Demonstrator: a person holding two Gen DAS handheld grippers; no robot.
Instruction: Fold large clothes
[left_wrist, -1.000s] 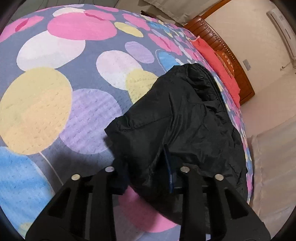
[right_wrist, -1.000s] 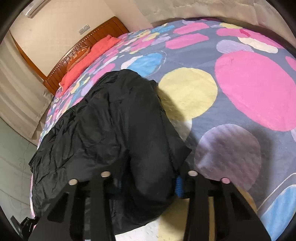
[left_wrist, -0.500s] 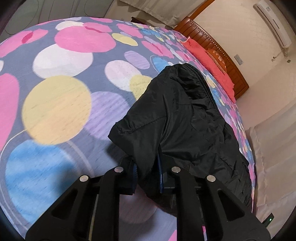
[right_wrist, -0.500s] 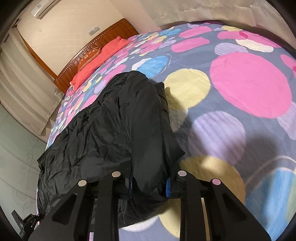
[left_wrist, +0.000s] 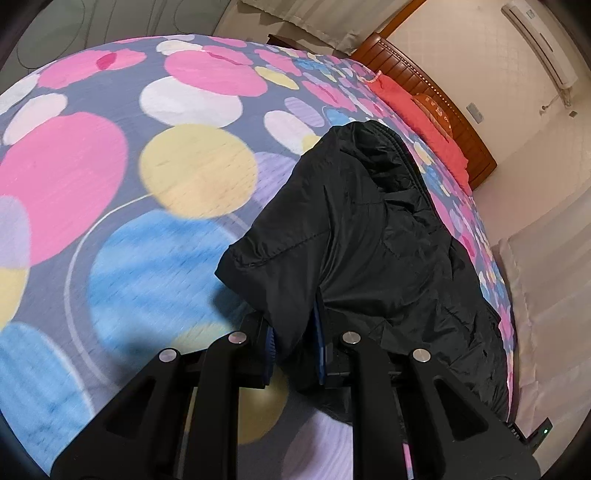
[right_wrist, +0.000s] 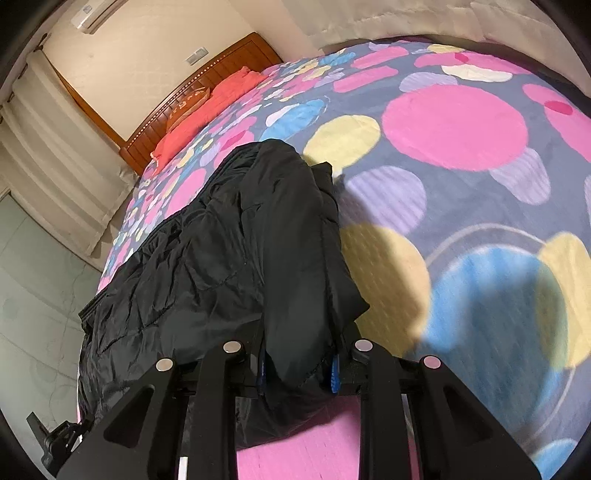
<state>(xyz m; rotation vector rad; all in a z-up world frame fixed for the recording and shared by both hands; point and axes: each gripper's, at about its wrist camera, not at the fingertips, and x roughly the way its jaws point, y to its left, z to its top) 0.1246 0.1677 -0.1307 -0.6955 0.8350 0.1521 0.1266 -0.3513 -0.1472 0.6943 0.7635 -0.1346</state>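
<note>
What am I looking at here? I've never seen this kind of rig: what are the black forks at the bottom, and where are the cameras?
There is no robot: a person holds one two-finger tool in each hand, and a fisheye camera on each tool looks forward along its fingers. The black forks are those tools. One picture comes from the left gripper, the other from the right gripper. Both look across a bed with a polka-dot bedspread, toward a wooden headboard and a red pillow. A large black jacket lies on the bedspread. Each tool's blue-padded fingers are shut on a bunched part of that jacket at its near end, apparently partway through a fold.
</note>
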